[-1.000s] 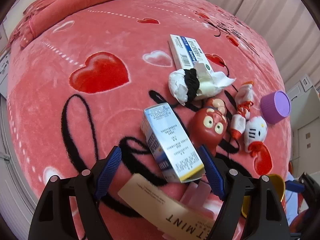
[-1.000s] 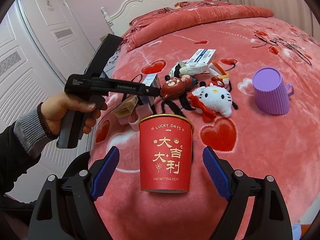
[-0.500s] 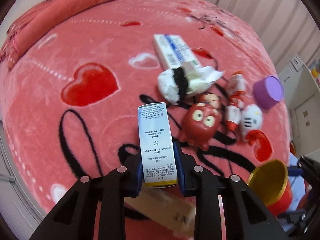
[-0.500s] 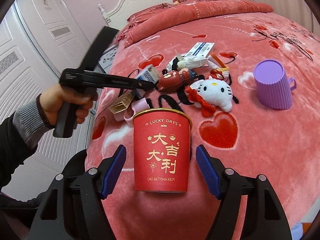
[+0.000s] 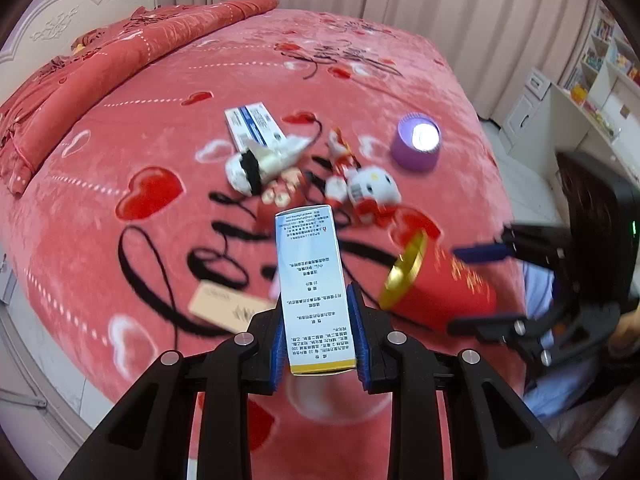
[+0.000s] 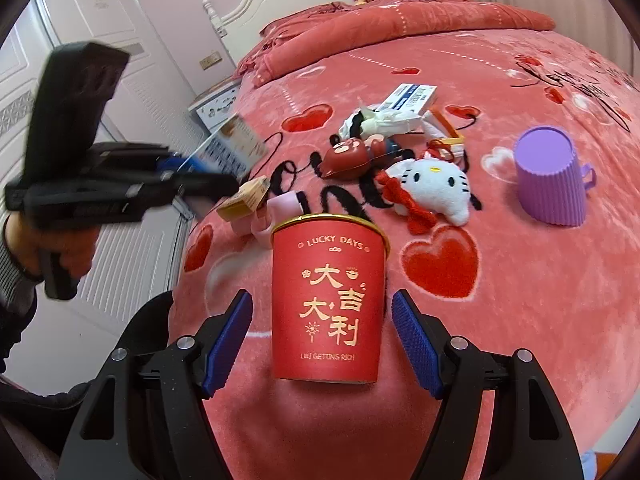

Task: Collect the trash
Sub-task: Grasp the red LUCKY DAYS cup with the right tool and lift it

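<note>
White-and-blue medicine box [image 5: 309,280] held clear of the bed; red paper cup [image 6: 328,304] stands upright

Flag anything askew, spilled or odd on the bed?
Nothing spilled. The purple cup sits upside down on the blanket. A crumpled white wad lies on the blue-and-white box. The red paper cup stands upright between the right gripper's open jaws.

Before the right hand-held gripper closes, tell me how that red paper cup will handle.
The red paper cup looks thin-walled, so a hard squeeze would probably dent it. It stands tall on the soft blanket, so a nudge may tip it. It is probably light.
</note>
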A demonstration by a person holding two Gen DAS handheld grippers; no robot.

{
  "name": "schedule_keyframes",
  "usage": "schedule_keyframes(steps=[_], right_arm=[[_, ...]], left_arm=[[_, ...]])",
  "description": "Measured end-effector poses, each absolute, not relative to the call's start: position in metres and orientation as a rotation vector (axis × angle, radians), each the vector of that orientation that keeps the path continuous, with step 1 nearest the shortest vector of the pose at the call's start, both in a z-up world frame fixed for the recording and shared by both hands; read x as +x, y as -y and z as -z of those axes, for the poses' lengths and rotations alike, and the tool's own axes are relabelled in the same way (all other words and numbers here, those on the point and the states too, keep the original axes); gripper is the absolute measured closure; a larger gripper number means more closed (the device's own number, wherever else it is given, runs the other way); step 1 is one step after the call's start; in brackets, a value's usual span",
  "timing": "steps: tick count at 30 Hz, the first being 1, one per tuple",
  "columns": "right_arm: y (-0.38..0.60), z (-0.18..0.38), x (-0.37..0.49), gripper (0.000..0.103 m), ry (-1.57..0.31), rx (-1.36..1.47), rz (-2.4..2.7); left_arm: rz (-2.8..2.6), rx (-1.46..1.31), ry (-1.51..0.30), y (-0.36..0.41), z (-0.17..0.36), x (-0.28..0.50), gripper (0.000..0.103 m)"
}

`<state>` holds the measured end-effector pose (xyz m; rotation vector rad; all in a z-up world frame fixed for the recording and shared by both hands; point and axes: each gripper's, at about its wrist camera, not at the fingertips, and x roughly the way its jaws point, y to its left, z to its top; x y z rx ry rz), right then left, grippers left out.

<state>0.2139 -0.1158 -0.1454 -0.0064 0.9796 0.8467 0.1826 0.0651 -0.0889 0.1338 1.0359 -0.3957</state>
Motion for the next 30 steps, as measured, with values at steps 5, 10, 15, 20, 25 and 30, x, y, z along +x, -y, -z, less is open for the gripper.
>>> schedule_keyframes(steps=[5,10,15,20,25,30], right_arm=[[0.110,0.150,0.216,0.031,-0.997,-0.038,-0.854],[0.105,0.159,0.220,0.044,-1.018,-0.057,-0.851],[0.105,0.160,0.219,0.050,-1.002,-0.073,-0.871],[0.116,0.144,0.212,0.051,-0.963,-0.045,-0.873],[0.133,0.124,0.198,0.051,-0.937,-0.024,-0.887],[0.150,0.099,0.172,0.051,-0.891,-0.013,-0.897]], left_arm=[[0.398,0.095,-1.068,-0.069,0.101,0.160,0.074],[0.399,0.080,-1.083,-0.068,0.110,0.154,0.074],[0.394,0.063,-1.089,-0.069,0.118,0.153,0.074],[0.393,0.050,-1.090,-0.066,0.117,0.146,0.074],[0.398,0.054,-1.060,-0.059,0.103,0.132,0.074],[0.411,0.066,-1.022,-0.046,0.085,0.110,0.074]])
